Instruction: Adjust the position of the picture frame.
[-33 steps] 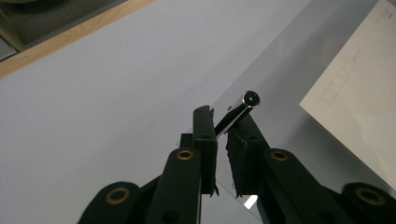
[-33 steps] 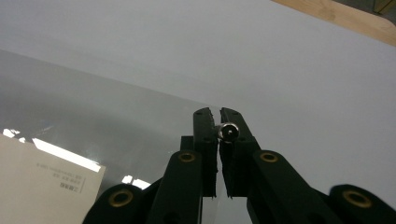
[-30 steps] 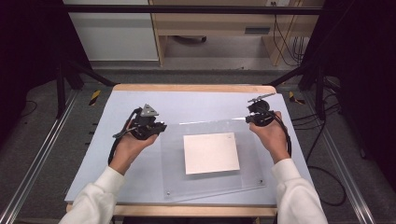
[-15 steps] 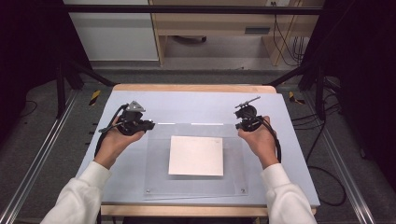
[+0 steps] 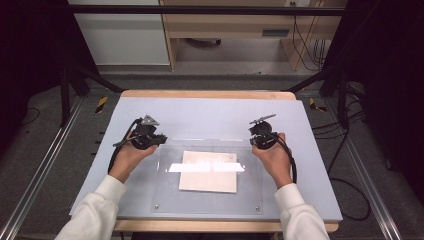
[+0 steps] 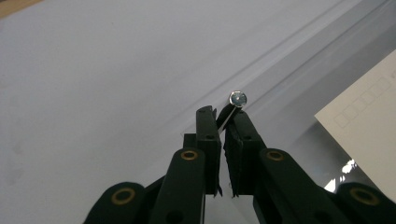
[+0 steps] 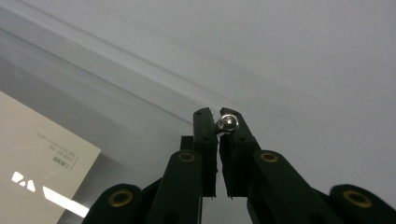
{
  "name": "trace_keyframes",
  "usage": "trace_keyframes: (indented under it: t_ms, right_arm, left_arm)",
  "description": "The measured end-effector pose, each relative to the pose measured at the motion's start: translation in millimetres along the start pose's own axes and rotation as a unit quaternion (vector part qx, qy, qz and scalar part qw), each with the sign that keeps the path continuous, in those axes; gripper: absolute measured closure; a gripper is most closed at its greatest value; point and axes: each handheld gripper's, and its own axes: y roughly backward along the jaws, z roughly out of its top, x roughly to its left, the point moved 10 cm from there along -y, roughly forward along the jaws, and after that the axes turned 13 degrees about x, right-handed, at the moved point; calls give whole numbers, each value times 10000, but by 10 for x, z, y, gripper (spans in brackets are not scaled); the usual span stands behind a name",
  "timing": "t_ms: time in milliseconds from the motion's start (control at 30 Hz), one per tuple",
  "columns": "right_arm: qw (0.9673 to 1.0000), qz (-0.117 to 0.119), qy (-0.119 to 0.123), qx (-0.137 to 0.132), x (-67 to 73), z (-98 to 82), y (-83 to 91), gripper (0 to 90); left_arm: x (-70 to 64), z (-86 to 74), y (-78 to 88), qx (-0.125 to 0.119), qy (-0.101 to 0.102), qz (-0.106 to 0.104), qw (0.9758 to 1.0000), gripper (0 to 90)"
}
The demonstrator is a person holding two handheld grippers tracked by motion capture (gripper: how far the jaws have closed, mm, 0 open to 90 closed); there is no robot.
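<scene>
High view shows, nearest the camera, two white sleeves [image 5: 95, 212] coming in from the bottom edge, each hand holding a black gripper. Between the forearms a clear plastic sheet [image 5: 207, 200] lies flat on the pale blue table [image 5: 210, 112], with small screws at its near corners. A cream card [image 5: 209, 172] lies at the sheet's middle, crossed by a bright streak of reflected light; whether the card is on top of the sheet or under it cannot be told.

Farther on, the left gripper [image 5: 150, 137] sits at the sheet's far left corner and the right gripper [image 5: 261, 136] at its far right corner.

Left gripper view has the left gripper [image 6: 223, 122] with its jaws drawn together on the sheet's edge, a round-headed screw [image 6: 237, 98] standing at the jaw tips. The card [image 6: 369, 126] lies to the right, printed with a row of small boxes.

Right gripper view has the right gripper [image 7: 218, 122] with its jaws closed on the sheet's corner, a shiny screw head [image 7: 227, 123] caught between the tips. The card [image 7: 37, 154] lies at lower left, with small print on it.

Beyond the table, the high view shows a wooden bench [image 5: 235, 30], cables [image 5: 305, 45] and a dark frame bar [image 5: 210, 10].
</scene>
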Motion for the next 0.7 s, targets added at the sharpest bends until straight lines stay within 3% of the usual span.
trace_keyframes:
  t_ms: [233, 533, 700]
  right_arm:
    - [9999, 83, -98, -86, 4, -18, -130, 857]
    - [9997, 143, -149, -88, 4, -33, -221, 856]
    - [9997, 153, -155, -72, -5, -56, -248, 856]
  left_arm:
    - [14, -53, -114, 76, -8, 135, 9999, 847]
    - [21, -77, -206, 21, 181, 103, 9998, 848]
    - [19, -85, -233, 100, 167, 88, 9998, 848]
